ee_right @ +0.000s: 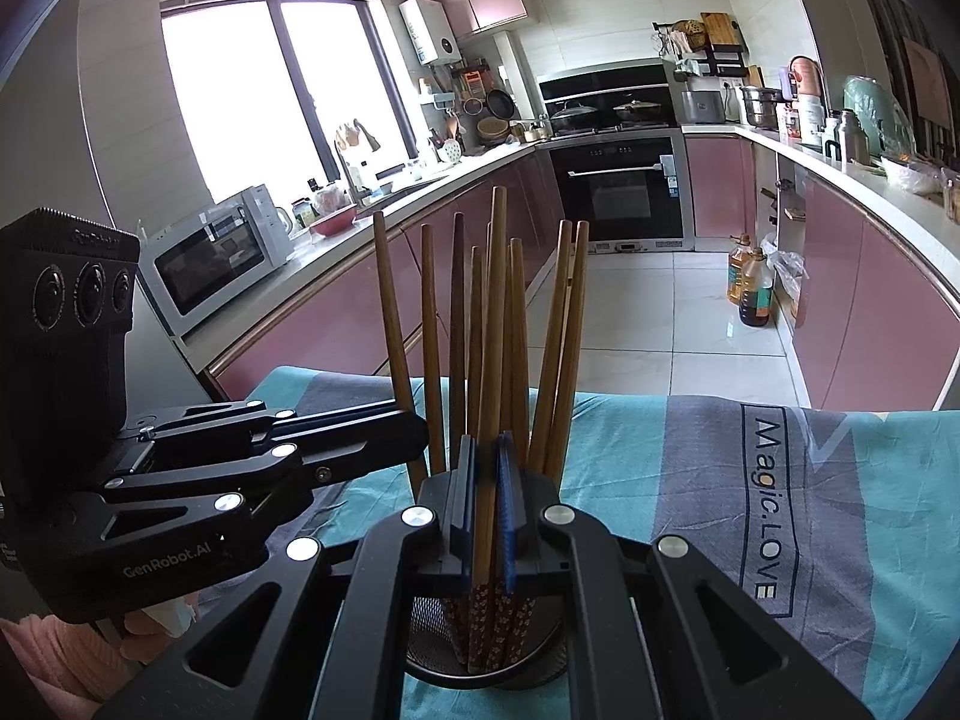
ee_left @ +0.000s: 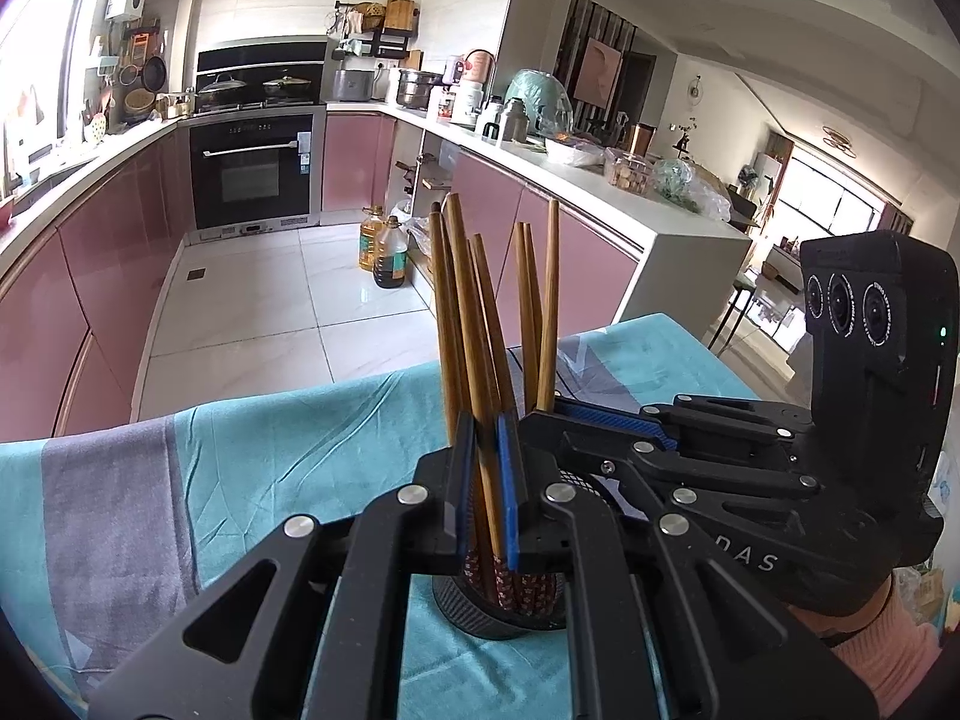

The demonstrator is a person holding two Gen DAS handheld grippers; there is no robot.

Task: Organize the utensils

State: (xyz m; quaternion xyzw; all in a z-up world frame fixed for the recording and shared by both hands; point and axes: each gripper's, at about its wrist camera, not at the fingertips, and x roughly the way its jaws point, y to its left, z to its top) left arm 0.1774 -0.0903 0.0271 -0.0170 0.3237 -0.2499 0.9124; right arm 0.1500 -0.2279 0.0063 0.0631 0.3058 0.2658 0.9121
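Observation:
Several brown wooden chopsticks [ee_left: 474,324] with red patterned lower ends stand upright in a black mesh holder [ee_left: 480,615] on the cloth-covered table. My left gripper [ee_left: 486,480] is shut on a chopstick just above the holder. My right gripper [ee_right: 487,510] is shut on another chopstick [ee_right: 495,360] over the same holder [ee_right: 438,663]. The right gripper [ee_left: 750,468] reaches in from the right in the left wrist view; the left gripper [ee_right: 240,468] reaches in from the left in the right wrist view. The two grippers sit close together.
The table carries a teal and grey cloth [ee_right: 780,510] printed "Magic.LOVE". Beyond its far edge lies a white tiled floor with oil bottles [ee_left: 384,249]. Pink cabinets, an oven [ee_right: 618,192] and a microwave [ee_right: 216,258] line the kitchen.

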